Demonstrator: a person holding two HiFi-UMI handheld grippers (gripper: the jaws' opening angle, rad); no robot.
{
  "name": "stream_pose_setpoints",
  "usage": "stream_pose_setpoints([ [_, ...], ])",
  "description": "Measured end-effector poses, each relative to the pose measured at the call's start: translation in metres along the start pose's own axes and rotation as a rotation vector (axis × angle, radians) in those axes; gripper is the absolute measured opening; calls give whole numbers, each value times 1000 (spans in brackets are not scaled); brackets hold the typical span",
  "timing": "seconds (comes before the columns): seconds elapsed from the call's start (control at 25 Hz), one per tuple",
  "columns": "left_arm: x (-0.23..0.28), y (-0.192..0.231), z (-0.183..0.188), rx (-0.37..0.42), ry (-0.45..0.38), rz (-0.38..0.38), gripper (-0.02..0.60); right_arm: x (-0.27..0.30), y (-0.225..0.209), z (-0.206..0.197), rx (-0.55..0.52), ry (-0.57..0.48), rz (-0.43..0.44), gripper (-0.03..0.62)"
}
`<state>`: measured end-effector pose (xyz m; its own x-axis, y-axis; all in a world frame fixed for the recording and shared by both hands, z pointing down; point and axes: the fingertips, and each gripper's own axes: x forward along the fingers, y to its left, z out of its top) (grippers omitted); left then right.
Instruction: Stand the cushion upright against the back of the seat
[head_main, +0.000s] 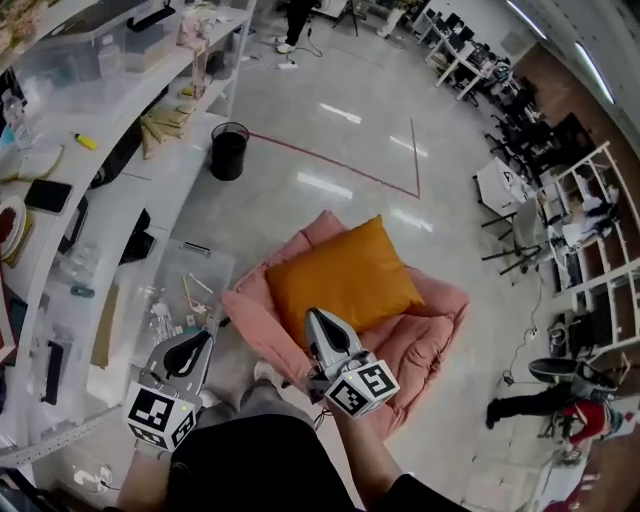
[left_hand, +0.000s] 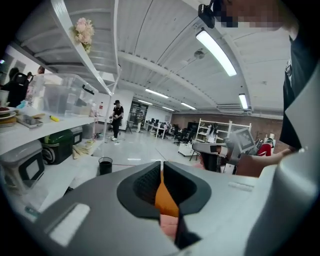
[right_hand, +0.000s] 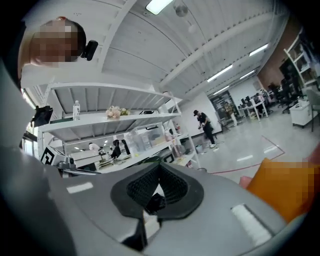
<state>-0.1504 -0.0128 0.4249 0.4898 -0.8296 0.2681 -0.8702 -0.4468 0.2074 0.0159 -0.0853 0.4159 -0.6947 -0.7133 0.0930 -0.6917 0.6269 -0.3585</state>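
An orange cushion (head_main: 345, 280) rests on a low pink seat (head_main: 435, 335), its broad face turned up toward the head view. My right gripper (head_main: 315, 318) hangs over the seat's near edge, just short of the cushion's near corner, with its jaws shut and nothing in them. My left gripper (head_main: 203, 340) is lower left, away from the seat and above the floor. In the left gripper view the cushion (left_hand: 165, 197) and the seat (left_hand: 170, 231) show through a narrow slit between the left gripper's (left_hand: 162, 172) jaws, which hold nothing. The cushion (right_hand: 262, 182) shows at the right of the right gripper view.
White shelving (head_main: 110, 200) loaded with boxes and tools runs along the left. A clear plastic box (head_main: 185, 290) sits on the floor beside the seat and a black bin (head_main: 229, 150) stands farther off. Desks, chairs and racks fill the right side, with a person (head_main: 540, 400) there.
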Motion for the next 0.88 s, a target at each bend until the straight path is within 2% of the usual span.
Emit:
stream_pose_setpoints([
  [0.16,31,-19,1,32,27,-77,48,-32,-54,13,-10,-26,-134,30],
  [0.36,72,-44,4,42,55,-135,64,-77,-133,30,-24,-46,-287,52],
  [0.64,120,-72,-1,53,104,-155,89,-122,-242,37,-36,16,-444,107],
  [0.88,153,-90,-12,61,162,-150,109,-141,-322,23,-25,103,-528,144],
])
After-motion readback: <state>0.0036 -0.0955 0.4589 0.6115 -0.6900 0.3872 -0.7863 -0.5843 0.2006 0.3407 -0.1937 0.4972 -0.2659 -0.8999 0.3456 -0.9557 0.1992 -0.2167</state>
